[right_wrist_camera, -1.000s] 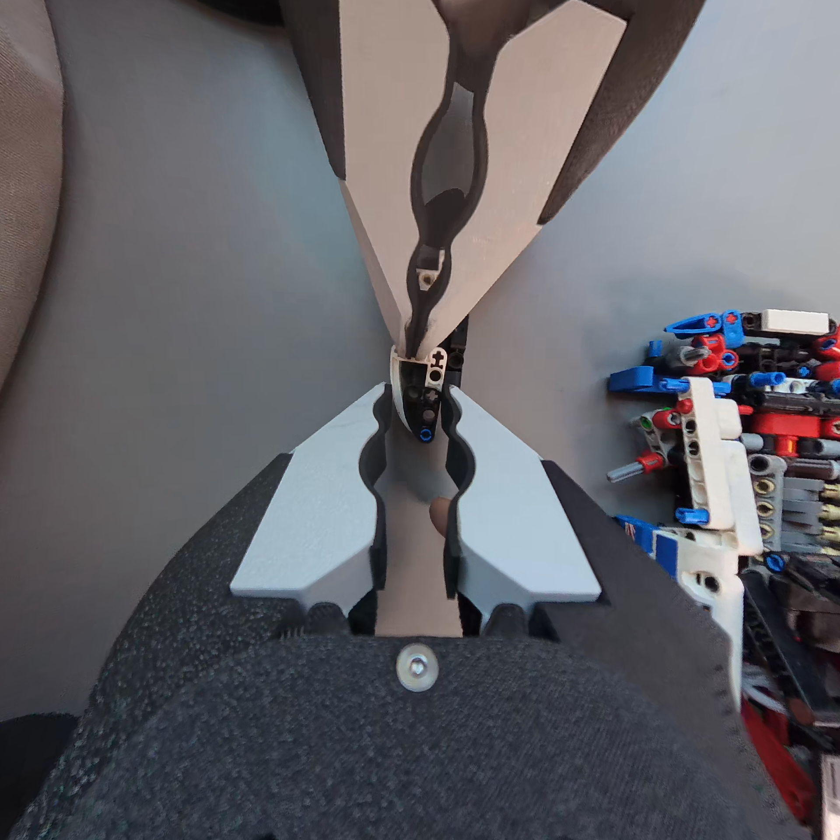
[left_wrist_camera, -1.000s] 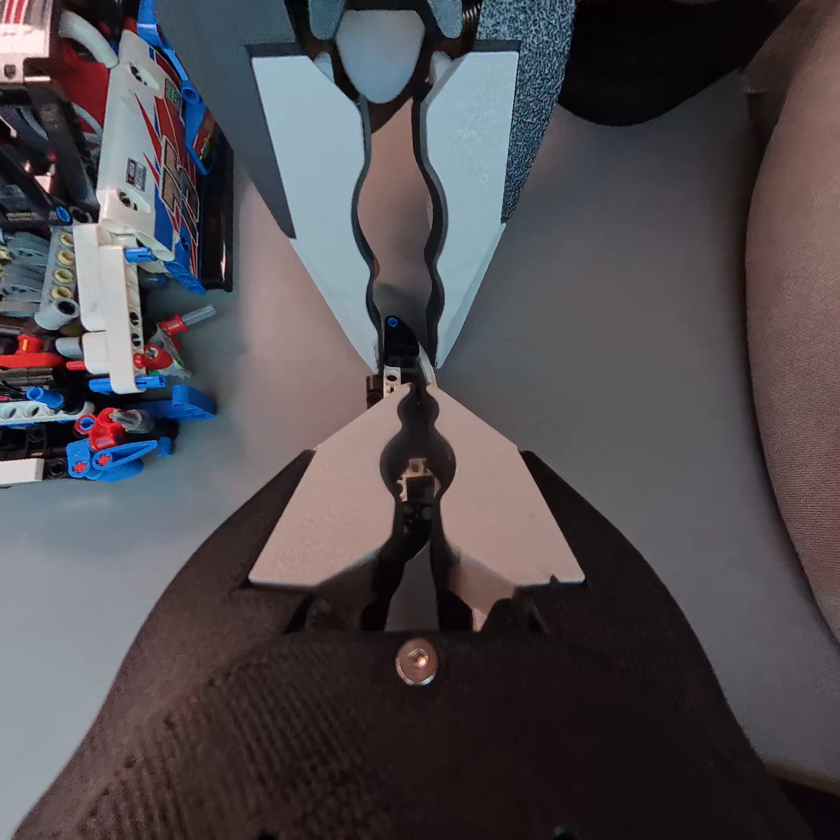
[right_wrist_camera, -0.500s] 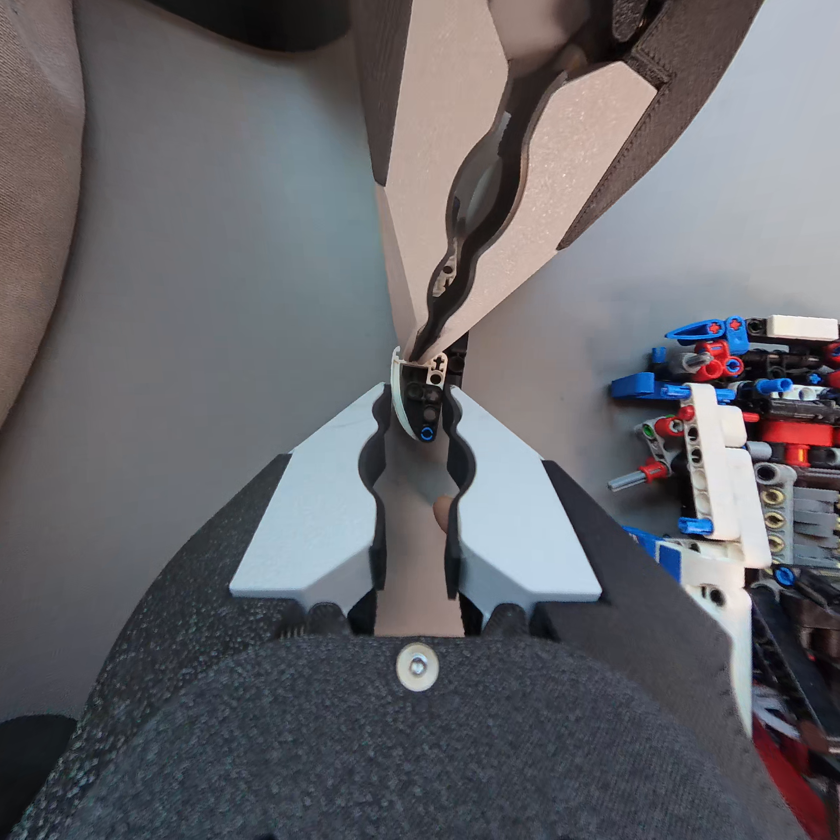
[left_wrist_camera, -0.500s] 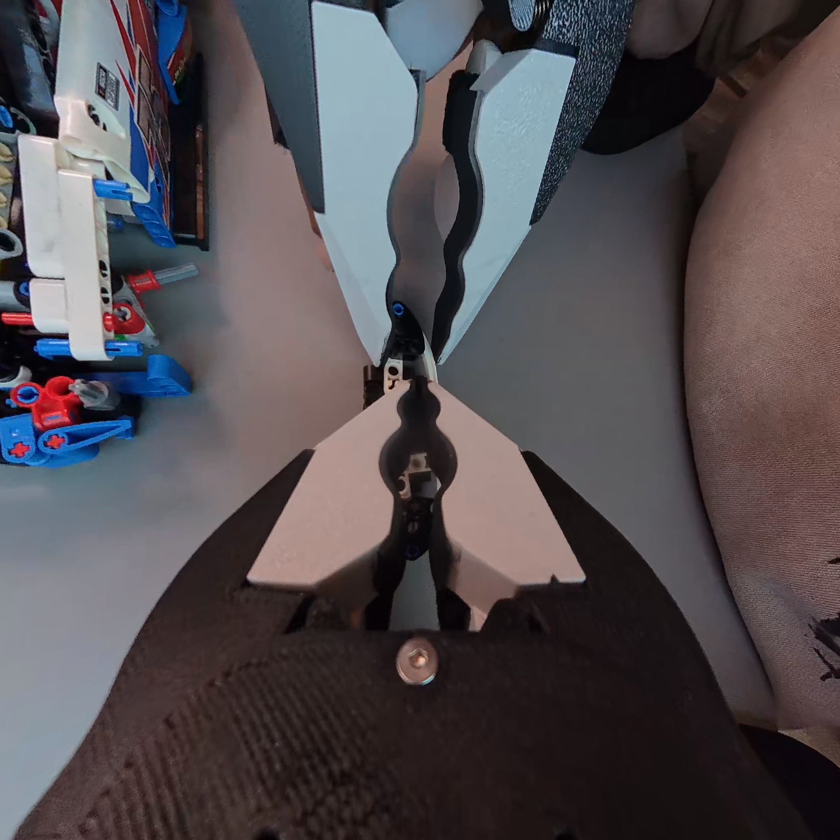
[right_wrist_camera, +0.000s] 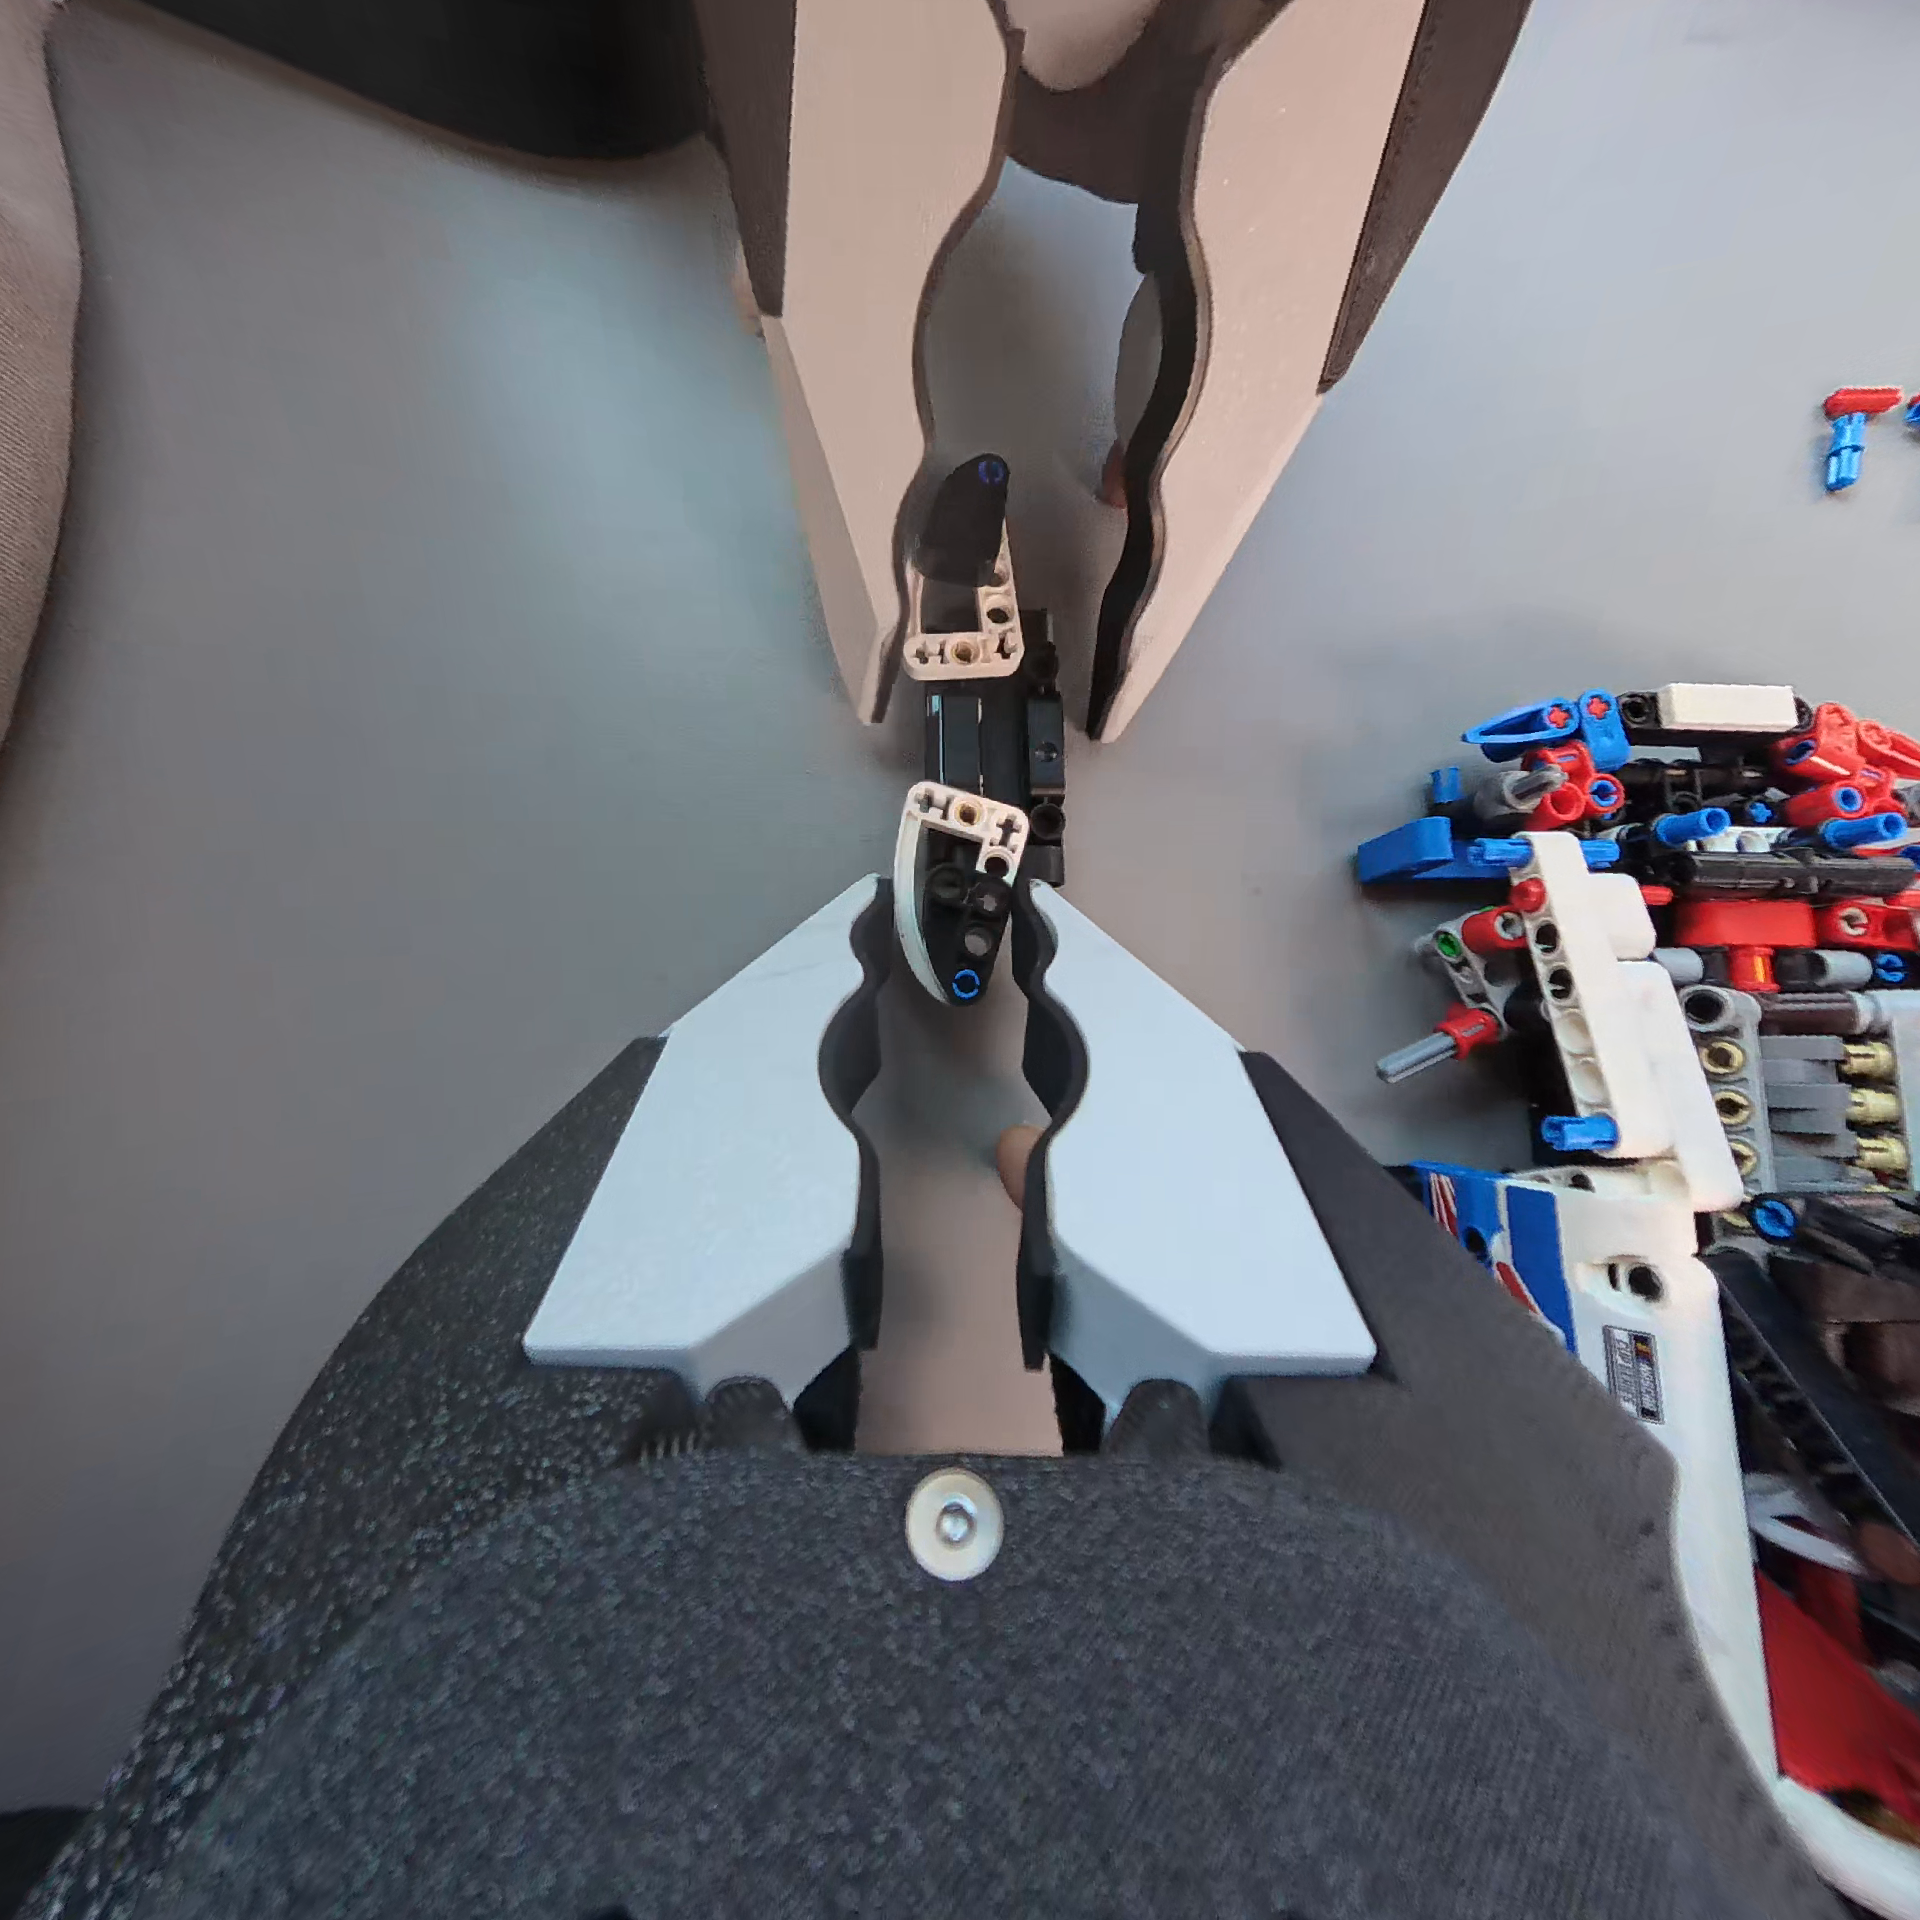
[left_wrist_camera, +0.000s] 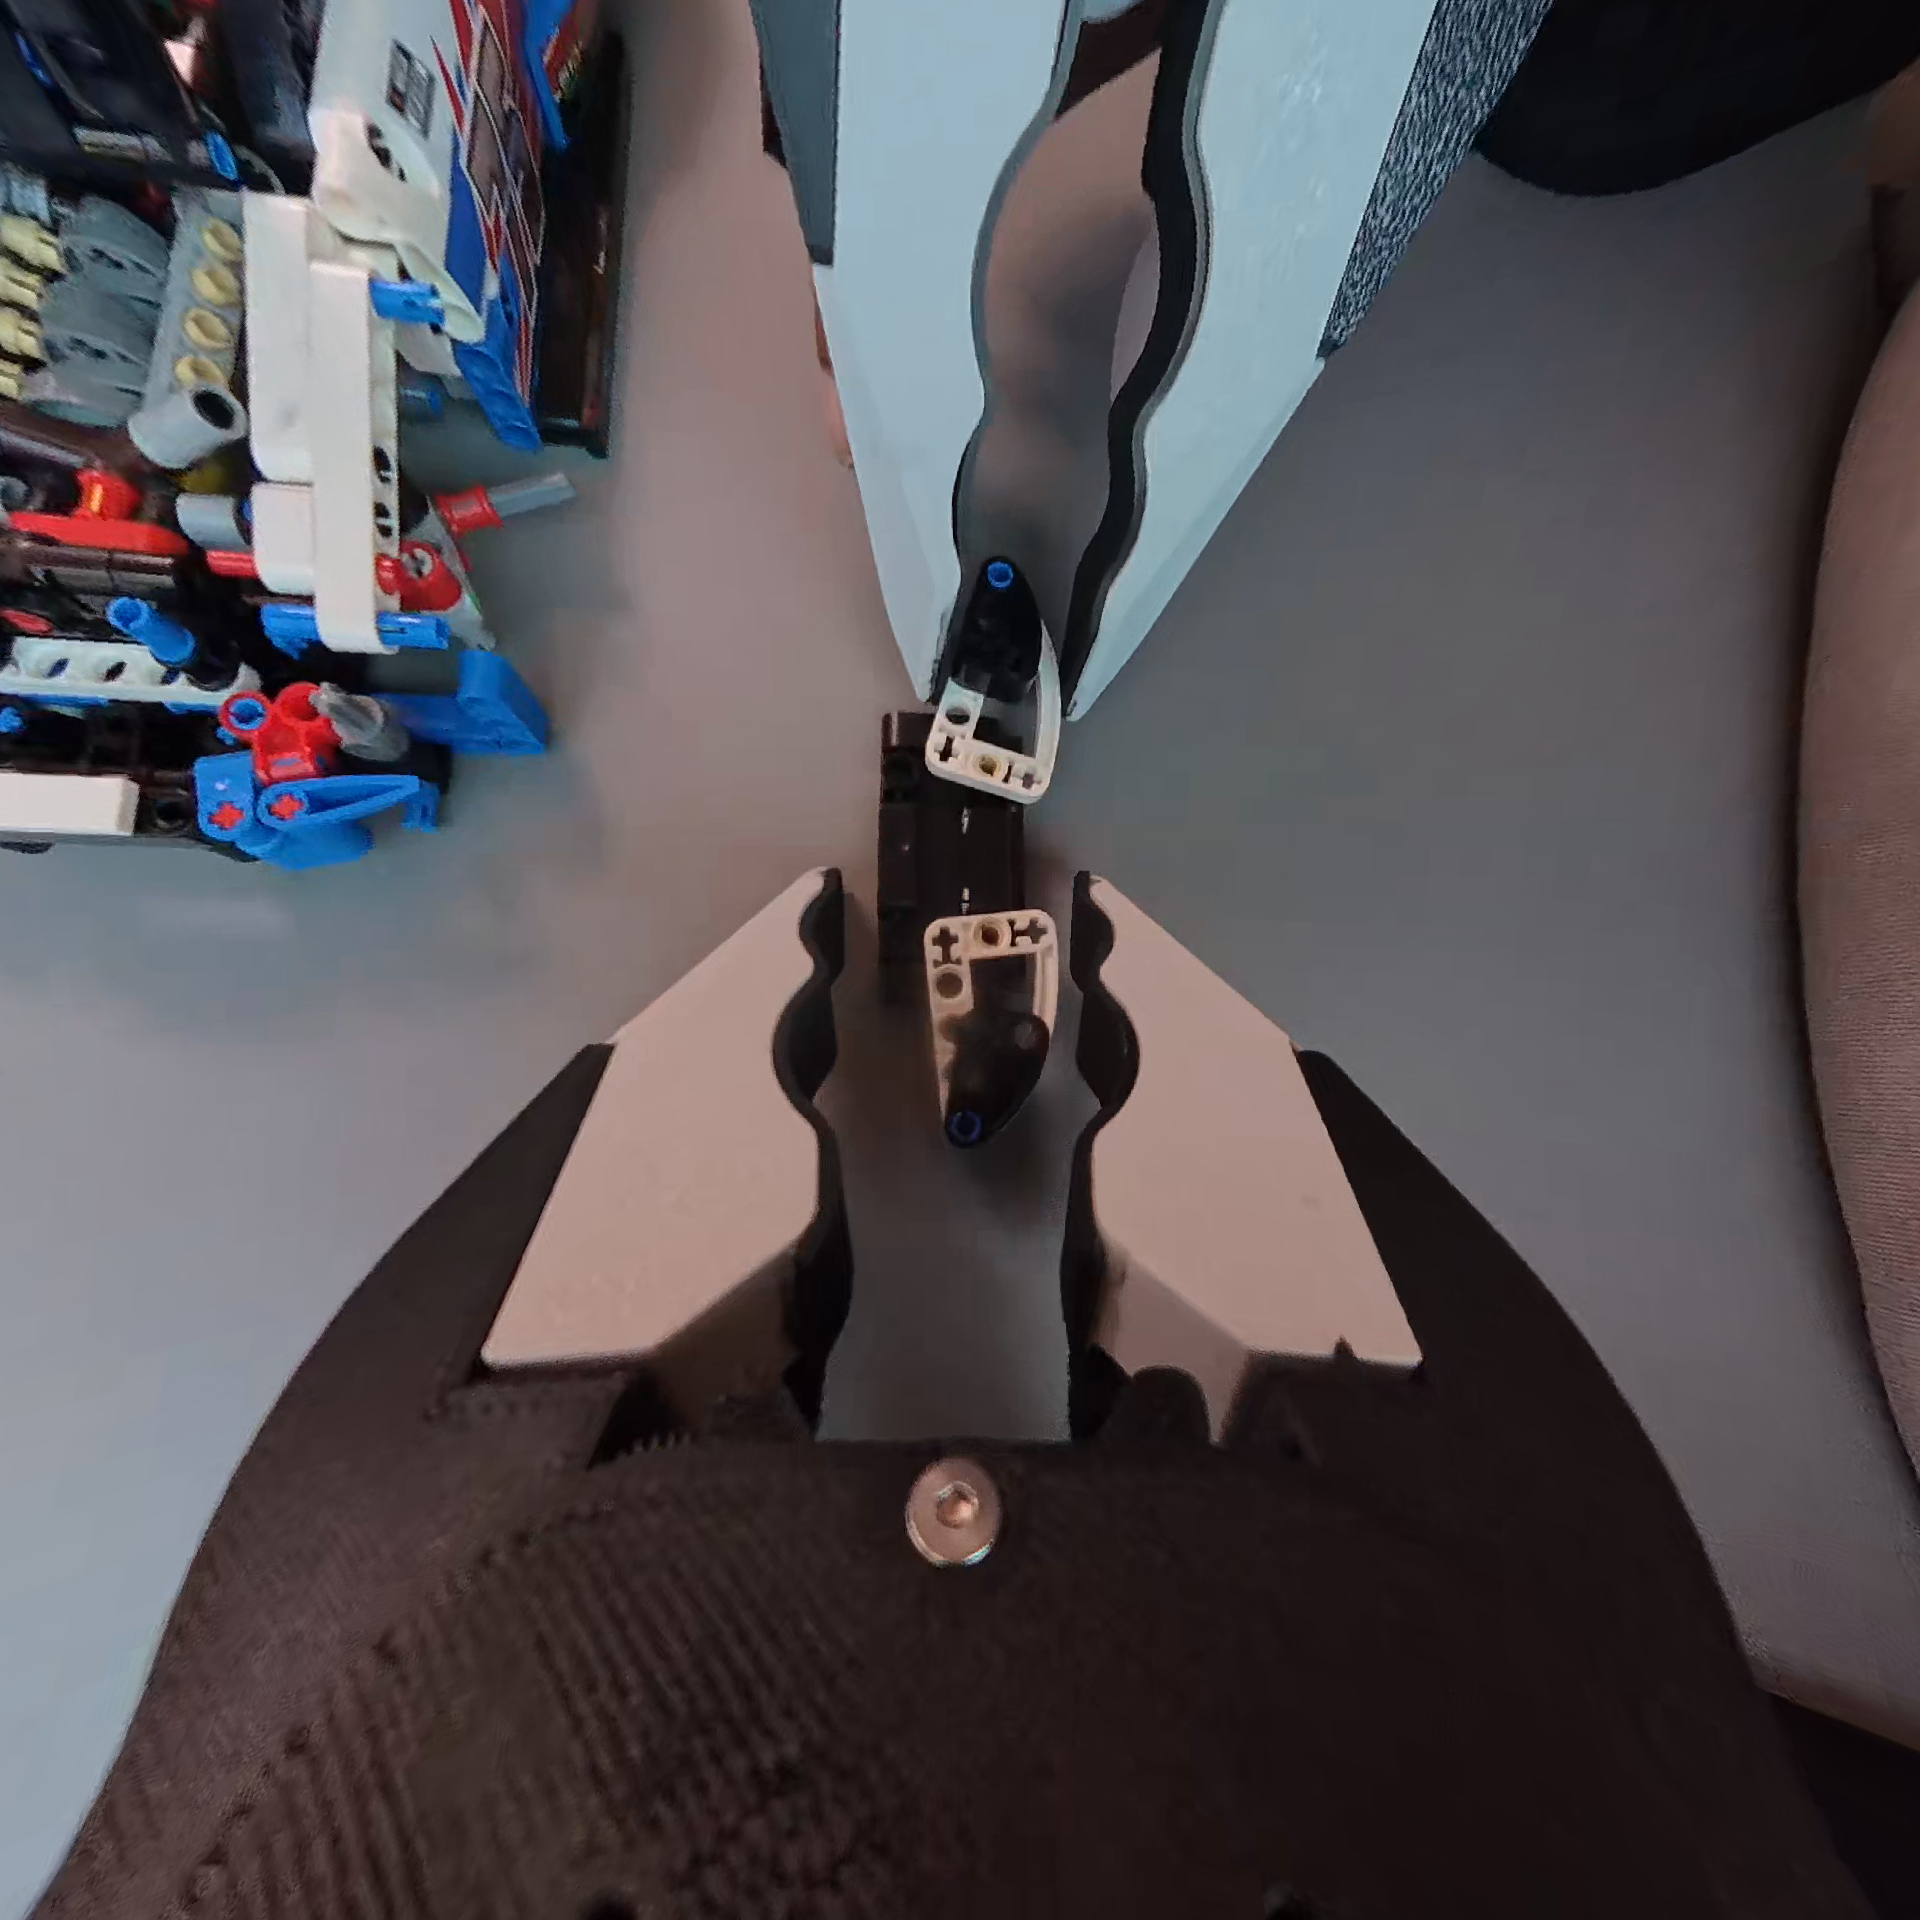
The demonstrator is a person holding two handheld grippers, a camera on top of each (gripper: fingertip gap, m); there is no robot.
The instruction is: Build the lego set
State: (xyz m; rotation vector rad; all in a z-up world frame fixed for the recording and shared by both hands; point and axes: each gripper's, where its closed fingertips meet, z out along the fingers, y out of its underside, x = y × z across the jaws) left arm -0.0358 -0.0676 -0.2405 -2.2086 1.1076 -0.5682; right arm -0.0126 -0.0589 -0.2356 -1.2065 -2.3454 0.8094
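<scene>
A small sub-assembly (left_wrist_camera: 945, 821) is a black beam with a white curved panel and a blue pin at each end. My left gripper (left_wrist_camera: 954, 883) is open, its beige fingers standing apart on either side of the near end without touching it. My right gripper (right_wrist_camera: 956, 891) is shut on the other end of the sub-assembly (right_wrist_camera: 982, 748) and holds it just above the grey table. The right gripper also shows in the left wrist view (left_wrist_camera: 1000, 704), and the left gripper shows open in the right wrist view (right_wrist_camera: 987, 727). The part-built white, blue and red car model (left_wrist_camera: 312, 416) sits to the side.
The car model (right_wrist_camera: 1610, 987) fills the right edge of the right wrist view. Loose red and blue pins (right_wrist_camera: 1855, 436) lie on the grey table (right_wrist_camera: 416, 623) beyond it. A beige cushion (left_wrist_camera: 1870, 935) borders the table on the side away from the model. My two grippers' fingertips are within a few centimetres of each other.
My left gripper has opened and let go of its end of the sub-assembly. The right gripper still holds the other end. The two grippers have drawn slightly apart.
</scene>
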